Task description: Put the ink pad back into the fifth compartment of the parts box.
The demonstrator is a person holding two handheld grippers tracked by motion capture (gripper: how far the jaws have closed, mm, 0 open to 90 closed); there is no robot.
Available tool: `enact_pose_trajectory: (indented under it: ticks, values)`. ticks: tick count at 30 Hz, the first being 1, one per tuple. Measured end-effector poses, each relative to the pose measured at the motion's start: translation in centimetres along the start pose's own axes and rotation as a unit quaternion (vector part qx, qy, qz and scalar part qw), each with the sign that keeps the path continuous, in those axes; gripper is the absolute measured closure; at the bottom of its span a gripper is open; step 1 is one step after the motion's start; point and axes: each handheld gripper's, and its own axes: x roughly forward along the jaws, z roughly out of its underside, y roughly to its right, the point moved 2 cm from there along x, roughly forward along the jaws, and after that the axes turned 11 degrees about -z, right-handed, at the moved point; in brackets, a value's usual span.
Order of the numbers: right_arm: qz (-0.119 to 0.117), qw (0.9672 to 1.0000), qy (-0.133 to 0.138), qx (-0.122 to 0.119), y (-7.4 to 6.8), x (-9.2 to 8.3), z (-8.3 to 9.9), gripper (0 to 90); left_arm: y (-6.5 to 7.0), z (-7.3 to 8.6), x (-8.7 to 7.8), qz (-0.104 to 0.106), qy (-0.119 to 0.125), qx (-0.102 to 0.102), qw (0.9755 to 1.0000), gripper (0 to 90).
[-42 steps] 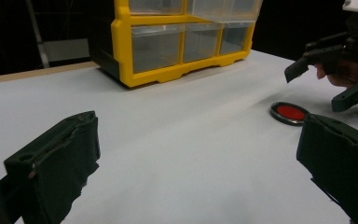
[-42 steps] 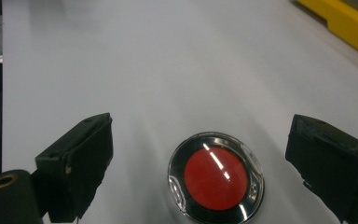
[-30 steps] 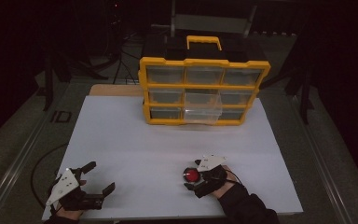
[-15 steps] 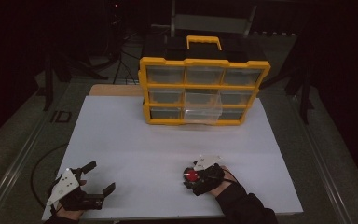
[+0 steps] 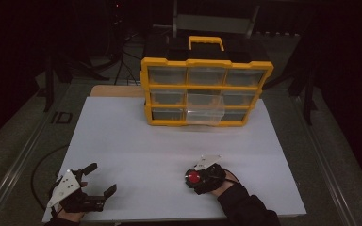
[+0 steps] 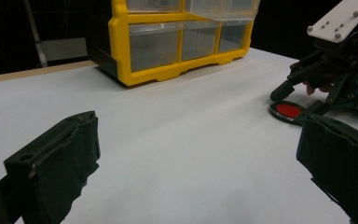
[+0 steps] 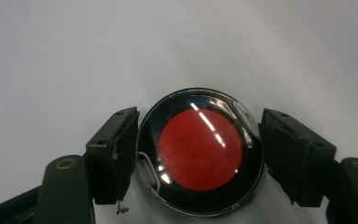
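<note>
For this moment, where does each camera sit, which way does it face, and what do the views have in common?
High view: above the near edge, looking forward and down on the white table, yellow drawer cabinet; both hands, left gripper, right gripper.
Left gripper view: low, across the table past its open jaws toward the cabinet.
Right gripper view: straight down; jaws closed on the round red-centred case.
Shared: the case shows in all three.

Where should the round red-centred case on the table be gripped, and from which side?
Across its rim, coming from above: the round case lies flat, so only its edge offers opposing faces. The right gripper already closes on it that way.
</note>
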Motion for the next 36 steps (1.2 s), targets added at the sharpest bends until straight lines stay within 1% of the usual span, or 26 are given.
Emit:
enact_pose_trajectory:
  ticks: [3,12,16,19,22,24,29,31,33,36]
  values:
    - [0.001,1.0,-0.004,0.003,0.0,0.0,0.0,29.5,0.0,0.0,0.0,0.0,0.0,0.0,1.0,0.4]
    - [0.003,1.0,0.0,0.004,-0.1,0.0,0.0,30.1,0.0,0.0,0.1,0.0,0.0,0.0,1.0,0.4]
    - [-0.003,1.0,-0.006,-0.001,-0.1,-0.1,-0.1,30.1,0.0,0.0,0.0,-0.002,0.004,-0.004,1.0,0.4]
    - [-0.007,0.9998,-0.016,-0.012,-0.4,-0.2,-0.4,30.1,0.0,0.0,-0.1,-0.001,0.004,-0.004,1.0,0.4]
    - [-0.015,0.9996,-0.018,-0.019,-0.7,-0.6,-0.8,30.1,0.0,0.0,-0.1,0.001,0.003,-0.001,1.0,0.4]
    - [-0.013,0.9995,-0.018,-0.023,-0.9,-0.9,-1.1,30.1,0.0,-0.1,-0.1,0.001,0.004,-0.001,1.0,0.4]
    - [-0.022,0.9992,-0.019,-0.027,-1.0,-1.8,-1.6,30.1,0.0,0.0,0.0,0.001,0.003,-0.001,1.0,0.4]
    - [-0.023,0.9992,-0.015,-0.028,-1.0,-2.3,-1.9,30.1,0.0,0.0,0.0,0.001,0.003,-0.001,1.0,0.4]
    - [-0.017,0.9992,-0.012,-0.034,-1.1,-2.8,-2.1,30.1,0.0,0.0,0.0,0.001,0.003,-0.001,1.0,0.4]
    - [-0.017,0.9993,-0.006,-0.034,-1.2,-3.6,-2.5,30.1,0.0,0.0,0.0,0.001,0.003,-0.001,1.0,0.4]
